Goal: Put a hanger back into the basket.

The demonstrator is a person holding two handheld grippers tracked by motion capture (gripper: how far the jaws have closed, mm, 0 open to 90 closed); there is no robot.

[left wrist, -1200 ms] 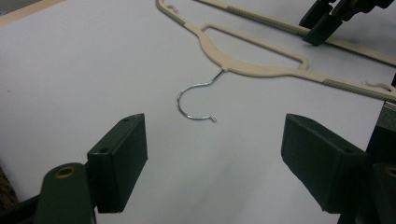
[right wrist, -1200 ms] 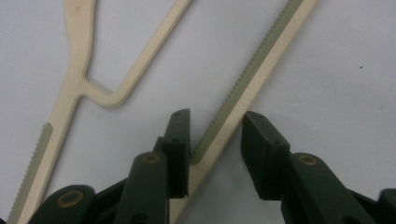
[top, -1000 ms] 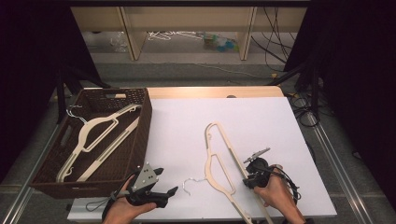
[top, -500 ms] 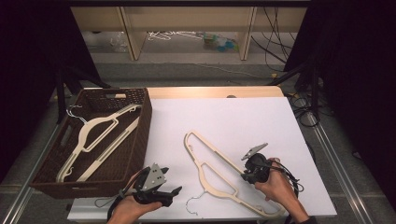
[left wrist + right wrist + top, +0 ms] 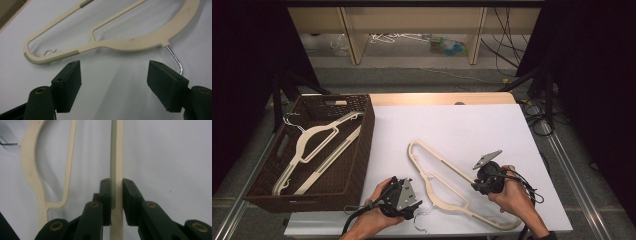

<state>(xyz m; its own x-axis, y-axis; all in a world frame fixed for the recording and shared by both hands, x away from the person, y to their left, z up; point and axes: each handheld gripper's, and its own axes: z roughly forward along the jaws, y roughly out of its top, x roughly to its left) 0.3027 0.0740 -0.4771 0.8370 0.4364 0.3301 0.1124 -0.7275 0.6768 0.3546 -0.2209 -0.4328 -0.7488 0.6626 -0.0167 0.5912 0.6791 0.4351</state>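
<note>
The right gripper (image 5: 116, 182) pinches the bar of the cream hanger (image 5: 447, 180), which lies flat on the white table (image 5: 472, 125), right of the brown basket (image 5: 362, 145). The left gripper (image 5: 113, 85) stands spread with nothing between its jaws, just beside the hanger's metal hook (image 5: 176, 60); its jaws have just been closing a little. Compared with one second ago, the hanger is turned more slanted and the left gripper is nearer to it.
</note>
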